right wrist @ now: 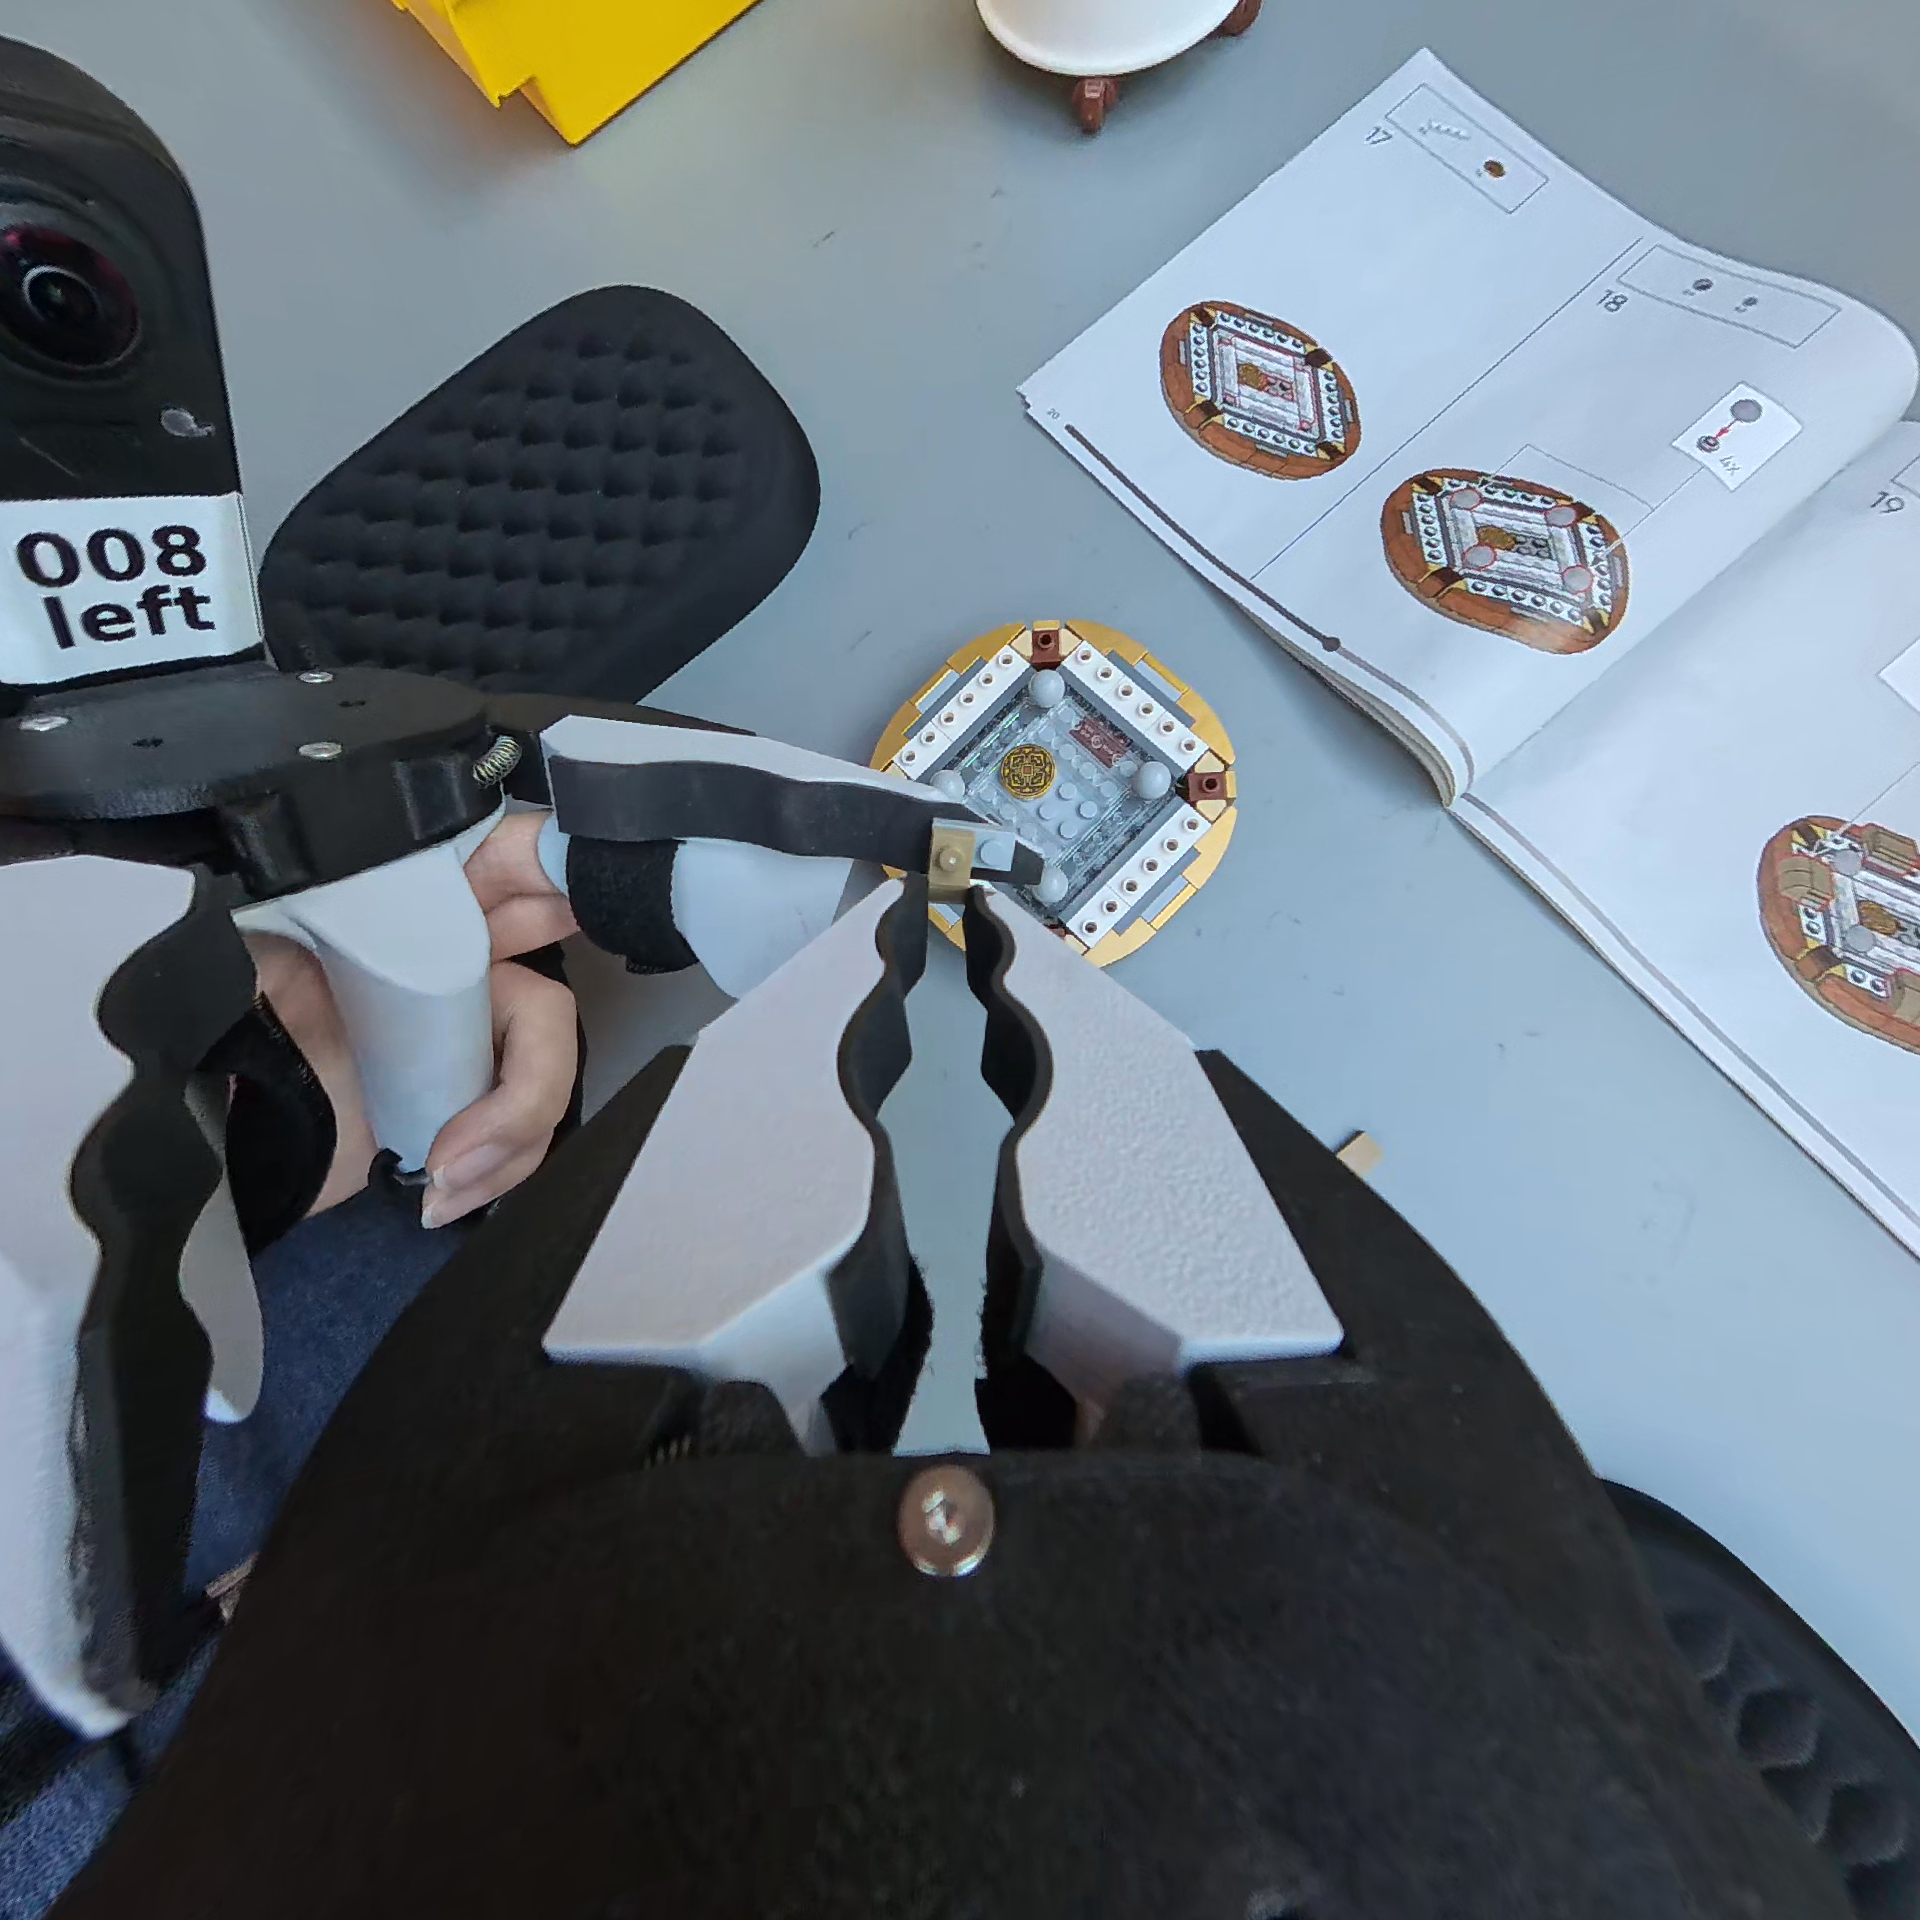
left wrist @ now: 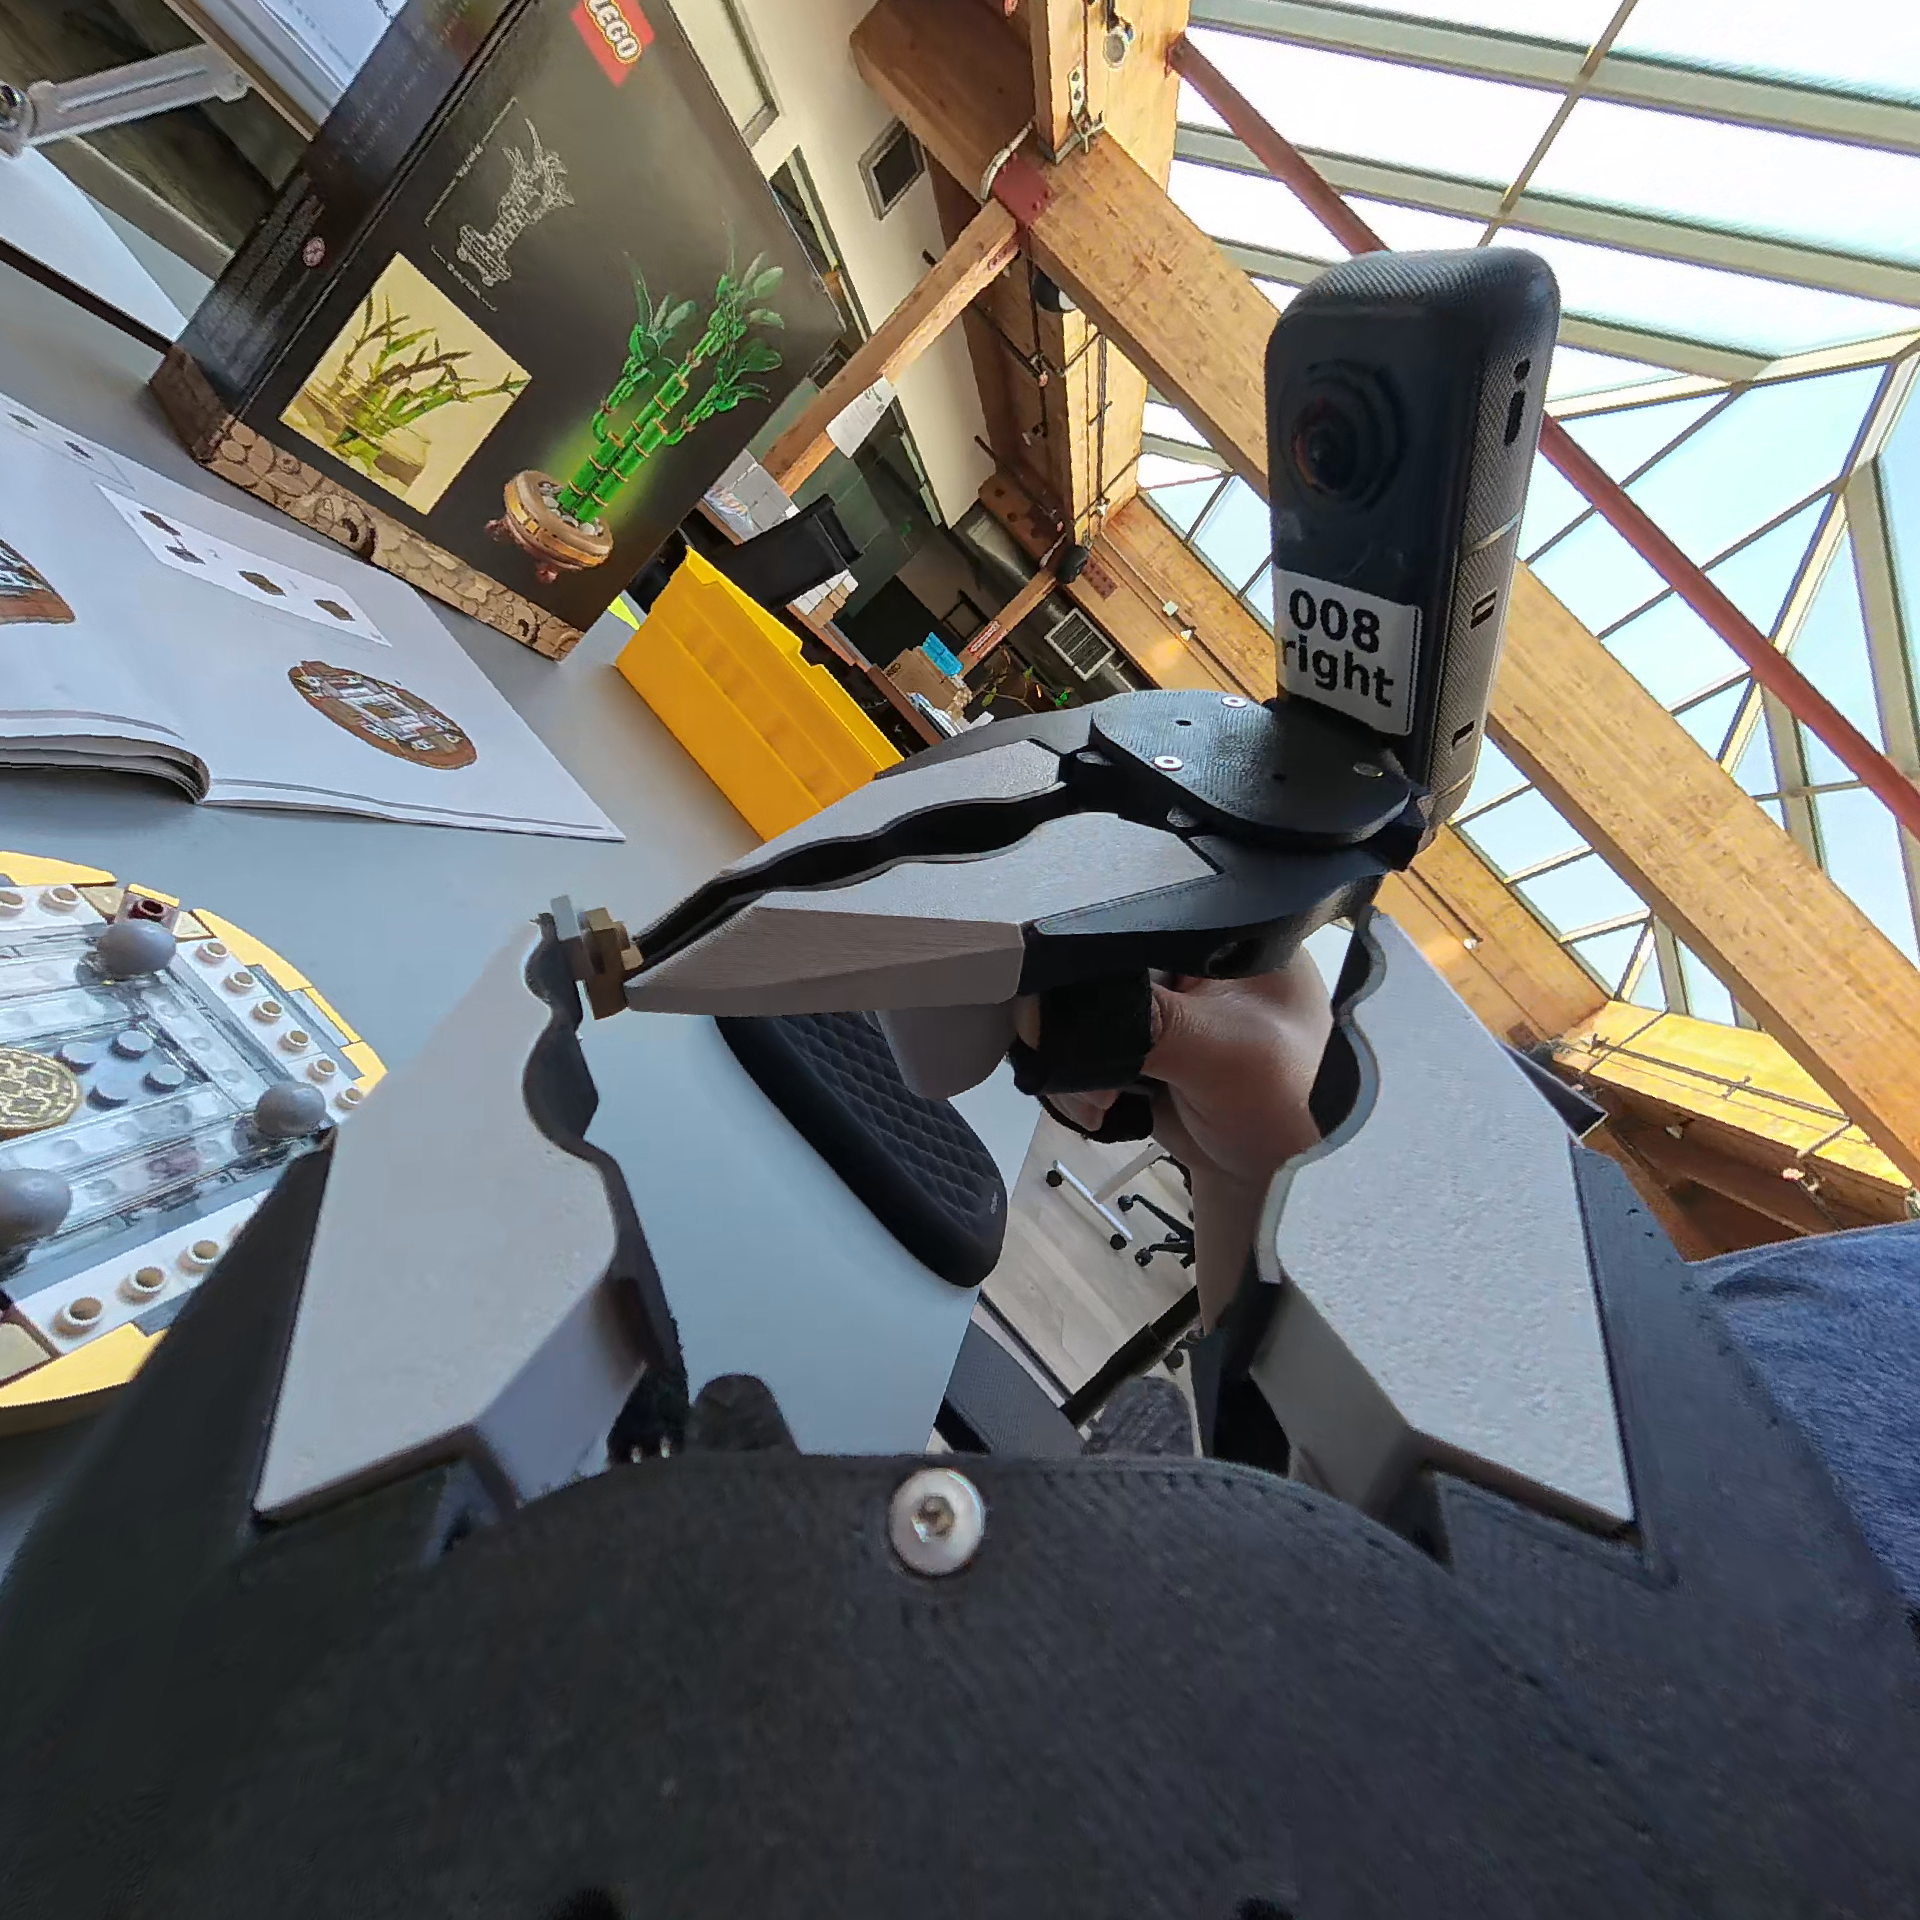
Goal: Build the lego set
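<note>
- My left gripper (left wrist: 956,966) comes in from left of the base (right wrist: 1112,951), jaws spread wide. Only one finger reaches the piece (right wrist: 961,860), backing it like an anvil.
- The piece hangs in the air just above the base's near-left edge: a tan studded bit with a small grey plate on it. I can't tell whether the two are fully seated.
- My right gripper (right wrist: 940,909), just nearer me than the base, is almost pressed together and pinches the tan bit by its sides.
- I judge the piece to be featherlight, rigid, slick plastic. It will likely twist or pop out if squeezed off-centre, so grip flat faces squarely and leave the studs clear.
- The base lies flat on the table. It is stiff, but probably slides under pressing, so it needs steadying at the rim.
- The booklet (right wrist: 1455,499) lies open right of the base.
</note>
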`<state>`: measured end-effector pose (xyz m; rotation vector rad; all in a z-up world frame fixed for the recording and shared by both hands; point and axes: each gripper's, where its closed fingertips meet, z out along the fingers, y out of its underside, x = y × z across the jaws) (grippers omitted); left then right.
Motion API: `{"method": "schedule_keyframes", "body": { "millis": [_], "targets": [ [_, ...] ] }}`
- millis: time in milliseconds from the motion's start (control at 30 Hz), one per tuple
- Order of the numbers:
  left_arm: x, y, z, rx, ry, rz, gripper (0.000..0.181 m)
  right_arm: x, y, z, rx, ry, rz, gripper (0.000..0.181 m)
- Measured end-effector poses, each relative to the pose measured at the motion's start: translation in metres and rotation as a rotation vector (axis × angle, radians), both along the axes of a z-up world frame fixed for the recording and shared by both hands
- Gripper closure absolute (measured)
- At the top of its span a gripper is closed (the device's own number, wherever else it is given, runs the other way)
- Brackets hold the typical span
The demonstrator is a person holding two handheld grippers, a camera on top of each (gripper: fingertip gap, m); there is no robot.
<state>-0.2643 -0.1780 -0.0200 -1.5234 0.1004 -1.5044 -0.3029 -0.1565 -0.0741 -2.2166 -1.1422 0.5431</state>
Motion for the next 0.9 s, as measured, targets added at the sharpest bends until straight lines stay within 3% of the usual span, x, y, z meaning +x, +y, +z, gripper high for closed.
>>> {"method": "schedule_keyframes", "body": {
  "millis": [300, 900],
  "targets": [
    [0.001, 0.0, -0.003, -0.013, 0.005, -0.003, 0.038, 0.001, 0.0, -0.004, -0.012, -0.044, -0.003, 0.175],
    [0.011, -0.007, -0.013, 0.053, 0.175, 0.002, 0.037, 0.002, -0.003, -0.008, -0.06, -0.148, 0.036, 0.175]
  ]
}}
